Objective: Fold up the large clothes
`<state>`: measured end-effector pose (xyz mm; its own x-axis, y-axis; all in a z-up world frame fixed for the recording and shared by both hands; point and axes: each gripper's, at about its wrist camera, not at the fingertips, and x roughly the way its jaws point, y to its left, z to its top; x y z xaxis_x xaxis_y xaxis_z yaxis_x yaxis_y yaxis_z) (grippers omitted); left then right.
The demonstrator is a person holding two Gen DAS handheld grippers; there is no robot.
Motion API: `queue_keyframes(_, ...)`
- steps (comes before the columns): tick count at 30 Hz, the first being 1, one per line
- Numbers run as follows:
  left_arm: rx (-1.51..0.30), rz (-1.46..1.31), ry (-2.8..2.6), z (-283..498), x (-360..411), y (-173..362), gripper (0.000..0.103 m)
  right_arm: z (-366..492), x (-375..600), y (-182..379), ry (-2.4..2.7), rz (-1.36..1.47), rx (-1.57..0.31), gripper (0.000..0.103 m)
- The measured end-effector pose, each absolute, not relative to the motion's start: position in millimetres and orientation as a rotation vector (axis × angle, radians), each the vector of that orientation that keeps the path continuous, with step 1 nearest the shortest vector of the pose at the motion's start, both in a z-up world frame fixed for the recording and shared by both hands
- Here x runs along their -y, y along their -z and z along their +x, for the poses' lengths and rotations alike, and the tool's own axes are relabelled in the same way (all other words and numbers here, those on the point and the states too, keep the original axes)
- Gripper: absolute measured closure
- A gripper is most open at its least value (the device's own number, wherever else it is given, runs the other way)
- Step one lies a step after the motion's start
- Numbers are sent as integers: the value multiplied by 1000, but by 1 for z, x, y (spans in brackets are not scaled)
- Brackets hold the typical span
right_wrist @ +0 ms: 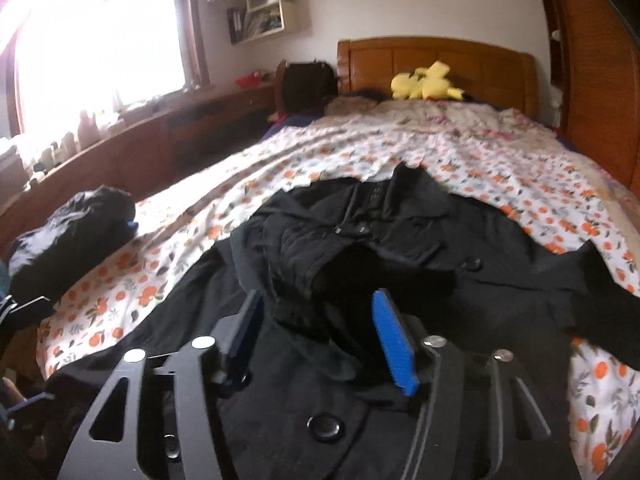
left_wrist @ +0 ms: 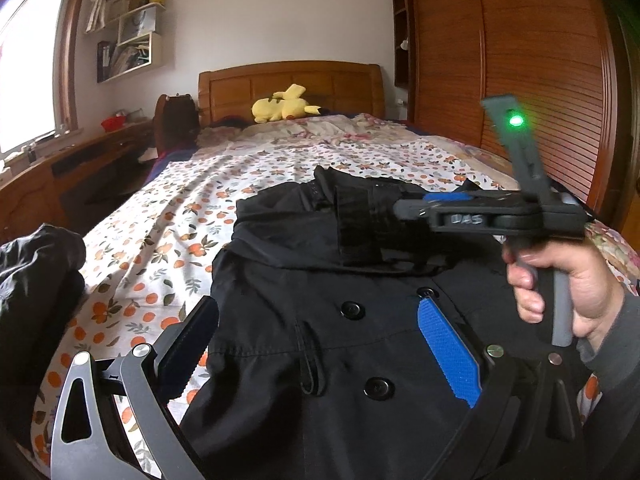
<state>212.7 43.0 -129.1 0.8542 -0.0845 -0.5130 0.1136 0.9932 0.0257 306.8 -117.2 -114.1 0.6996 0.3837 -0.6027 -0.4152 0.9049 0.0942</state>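
Mostly the risk now is the sleeve sliding out: the right tongs (right_wrist: pixel 316 338) grip a bunched dark sleeve or cuff of the black coat (left_wrist: pixel 320 320), and the cloth only sits part way into the pads, so a quick pull toward 12 o'clock could drop it and undo the fold. Second risk: the coat is heavy and smooth-looking, so dragging one sleeve may shift the whole body across the bedsheet (left_wrist: pixel 168 216) and skew the front. Third: the two tools are close, and the left tongs (left_wrist: pixel 316 344) could clip the right one if both move in together.

Coat lies spread, front up with buttons showing, on the near half of the bed, collar toward 12 o'clock. A second dark bundle (right_wrist: pixel 76 236) sits well apart at 9 o'clock. Yellow plush toy (left_wrist: pixel 285 103) is far off by the headboard.

Pose: in the left view the right hand (left_wrist: pixel 568 292) holds its tool at 3 o'clock, fist closed on the handle, tool pointing toward 9 o'clock over the collar area, level with the bed. Right tongs are narrow, closed on the sleeve, though blur makes the contact hard to confirm. Left tongs hang low over the coat front at 6 o'clock, spread wide, holding nothing, blue pad (left_wrist: pixel 448 352) just above the fabric.
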Motion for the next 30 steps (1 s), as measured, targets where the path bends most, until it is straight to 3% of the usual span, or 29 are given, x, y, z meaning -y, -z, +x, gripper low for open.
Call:
queue_keyframes(2, -542, 60, 105, 213, -43, 130, 3, 312, 115, 121, -443, -49, -682, 66)
queue_keyframes(5, -545, 64, 105, 214, -43, 131, 3, 316, 117, 127, -489, -19, -709, 101)
queue_keyframes(20, -522, 48, 130, 210, -44, 126, 3, 236, 181, 82, -454, 52, -569, 102)
queue_keyframes(30, -515, 58, 155, 212, -27, 124, 3, 193, 237, 100, -353, 78, -631, 100)
